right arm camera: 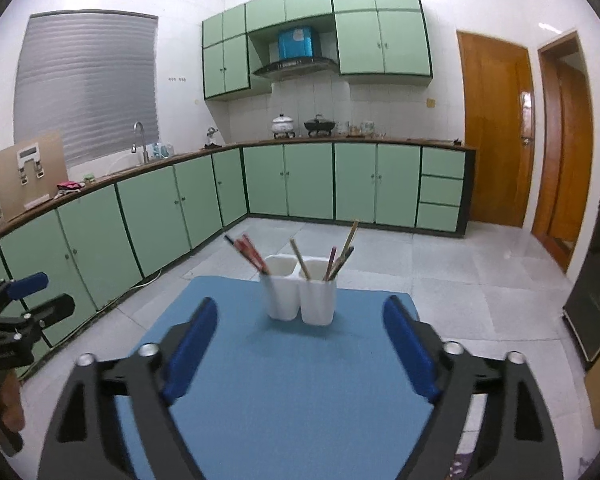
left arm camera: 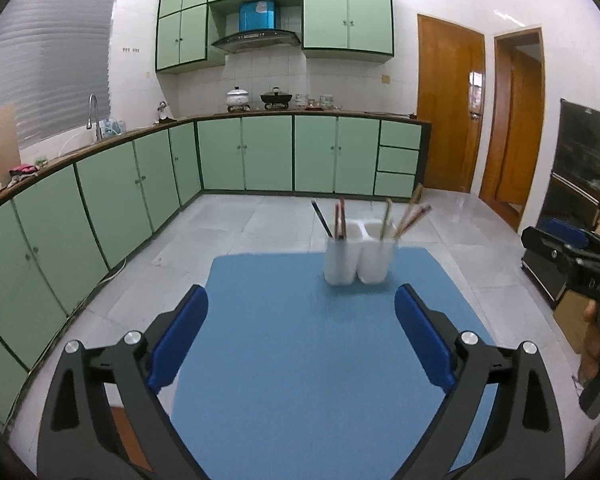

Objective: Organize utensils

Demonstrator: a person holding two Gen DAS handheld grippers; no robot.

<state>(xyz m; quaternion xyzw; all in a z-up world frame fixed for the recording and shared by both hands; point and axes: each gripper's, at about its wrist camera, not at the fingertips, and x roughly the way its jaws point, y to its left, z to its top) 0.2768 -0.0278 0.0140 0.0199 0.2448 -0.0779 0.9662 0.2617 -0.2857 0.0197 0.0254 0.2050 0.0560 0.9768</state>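
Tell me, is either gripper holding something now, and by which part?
Nothing is held. The left gripper and the right gripper are both open above the blue mat.

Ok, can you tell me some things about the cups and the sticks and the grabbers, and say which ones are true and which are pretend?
1. Both white cups stand upright, side by side on the blue mat. True.
2. The left gripper is squeezing a chopstick. False: it is open and holds nothing.
3. Chopsticks stick out of both cups. True.
4. The right gripper is shut tight. False: its blue fingers are spread wide apart, with nothing between them.
5. The cups lie tipped over on the floor. False: they stand on the mat.
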